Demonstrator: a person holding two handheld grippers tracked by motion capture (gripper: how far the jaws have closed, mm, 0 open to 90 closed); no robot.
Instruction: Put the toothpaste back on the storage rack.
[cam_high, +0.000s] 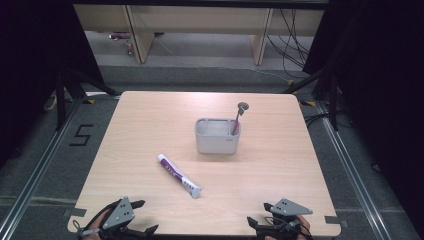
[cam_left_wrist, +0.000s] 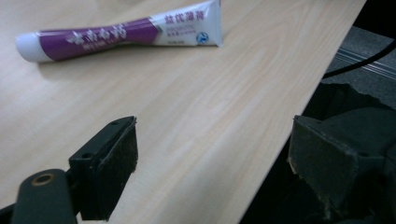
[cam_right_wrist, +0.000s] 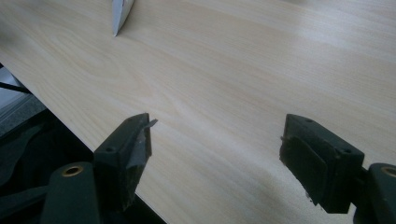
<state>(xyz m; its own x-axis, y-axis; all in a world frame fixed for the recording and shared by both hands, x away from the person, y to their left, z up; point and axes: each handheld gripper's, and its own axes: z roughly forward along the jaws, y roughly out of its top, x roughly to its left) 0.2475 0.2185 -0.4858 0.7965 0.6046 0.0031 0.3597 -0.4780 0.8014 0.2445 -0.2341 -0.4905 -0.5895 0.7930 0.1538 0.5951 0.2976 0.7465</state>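
Currently we are resting both grippers, left gripper (cam_high: 141, 216) and right gripper (cam_high: 258, 214), at the table (cam_high: 150, 125) edge with jaws spread wide and nothing between them. We are likely lining up for the toothpaste tube (cam_high: 178, 175), lying flat and free to grasp.

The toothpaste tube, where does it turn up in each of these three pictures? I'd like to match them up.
High view: the toothpaste tube lies slantwise near the middle of the table, nearer the person than the grey holder.
Left gripper view: the whole tube lies across the top, white cap at the left.
Right gripper view: just its flat crimped end pokes in at the top edge.
Shared landmark: the pale wood-grain tabletop.
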